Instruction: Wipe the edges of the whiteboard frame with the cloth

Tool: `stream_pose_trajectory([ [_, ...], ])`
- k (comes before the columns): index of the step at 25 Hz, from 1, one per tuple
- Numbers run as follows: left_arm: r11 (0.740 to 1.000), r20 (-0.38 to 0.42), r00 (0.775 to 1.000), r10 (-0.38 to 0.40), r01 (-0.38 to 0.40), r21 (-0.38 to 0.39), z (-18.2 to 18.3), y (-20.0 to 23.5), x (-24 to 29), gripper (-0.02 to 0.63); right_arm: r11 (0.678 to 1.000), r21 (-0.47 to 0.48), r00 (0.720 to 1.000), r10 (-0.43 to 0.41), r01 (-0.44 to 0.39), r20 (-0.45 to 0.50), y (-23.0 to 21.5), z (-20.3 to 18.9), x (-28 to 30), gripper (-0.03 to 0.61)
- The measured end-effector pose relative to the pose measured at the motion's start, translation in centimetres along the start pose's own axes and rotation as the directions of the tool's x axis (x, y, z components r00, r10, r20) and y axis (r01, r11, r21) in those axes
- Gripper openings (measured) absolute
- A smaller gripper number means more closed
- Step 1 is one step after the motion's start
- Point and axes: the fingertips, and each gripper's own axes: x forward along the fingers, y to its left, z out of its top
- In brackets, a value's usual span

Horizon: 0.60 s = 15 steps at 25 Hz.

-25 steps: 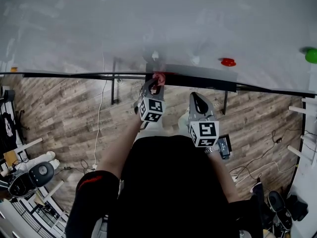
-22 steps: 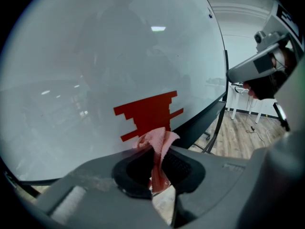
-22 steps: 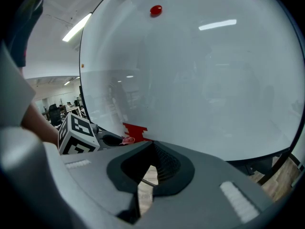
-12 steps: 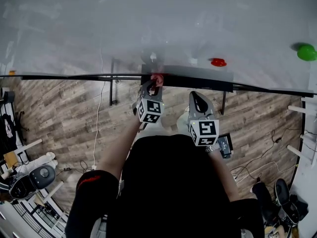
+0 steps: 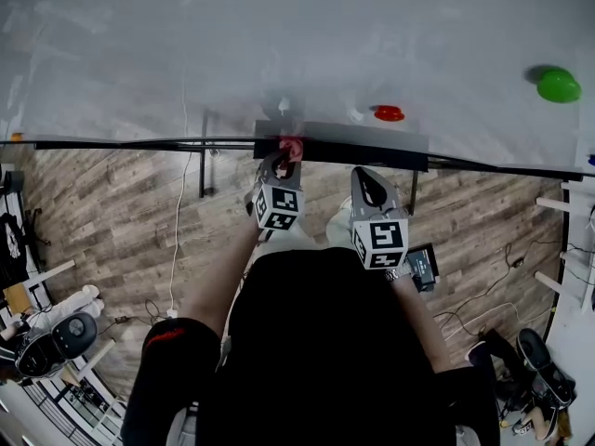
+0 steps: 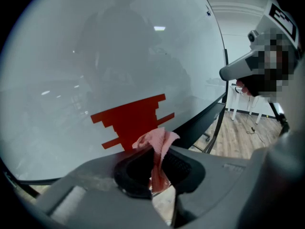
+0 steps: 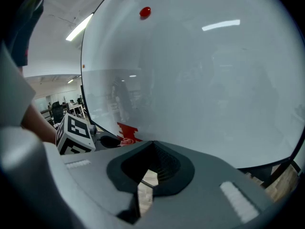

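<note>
- As we lean over the glossy white whiteboard, our left gripper has its jaws pinched tight on the small pink cloth.
- We've got that cloth right at the board's thin black frame edge.
- Our right gripper hangs just beside the left, off the board, jaws drawn together on nothing.
- We spot a round red magnet on the board nearby.
</note>
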Motion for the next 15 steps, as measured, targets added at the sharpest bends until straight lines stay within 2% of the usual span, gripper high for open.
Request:
stream_pose_trajectory([
  [15, 1.000, -0.003, 1.000, 0.017, -0.017, -0.008, 0.7, -1.4, 0.7, 0.048, 1.000, -0.018, 1.000, 0.026, -0.026, -0.002, -1.8, 0.3, -0.3, 0.002],
])
